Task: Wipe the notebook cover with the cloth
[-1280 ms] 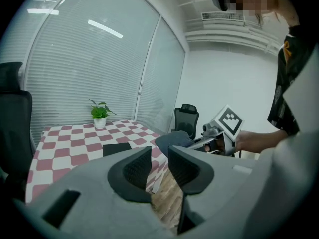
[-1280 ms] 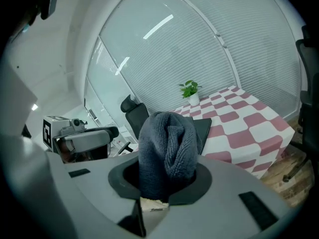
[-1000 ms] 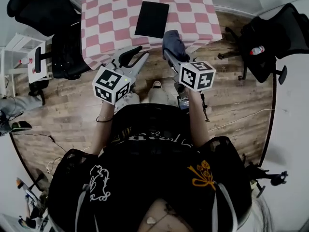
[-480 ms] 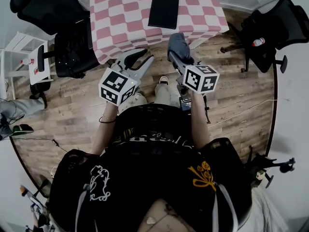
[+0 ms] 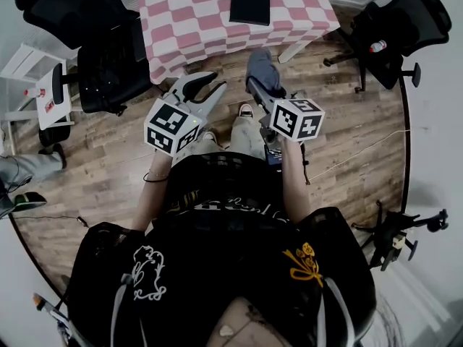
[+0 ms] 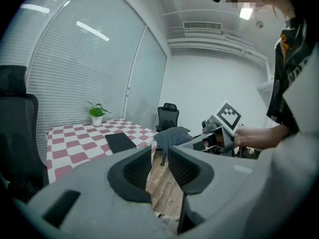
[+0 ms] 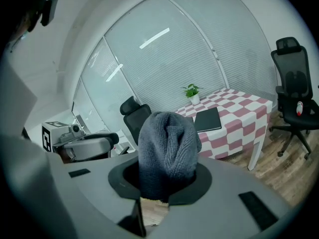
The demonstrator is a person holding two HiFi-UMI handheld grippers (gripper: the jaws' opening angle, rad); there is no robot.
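The black notebook lies flat on the pink-and-white checked table, also seen as the notebook and the notebook. My right gripper is shut on a bunched grey cloth, which stands up between its jaws as the cloth. My left gripper holds nothing; in its own view the left gripper shows a narrow gap with wood floor behind. Both grippers hang over the floor, short of the table's near edge.
One black office chair stands left of the table, another chair with a bottle on it to the right. A white cart is far left. A potted plant sits at the table's far end.
The table and notebook have slid up and away in the head view. Both grippers stay over the floor in front of me. The cloth is still held.
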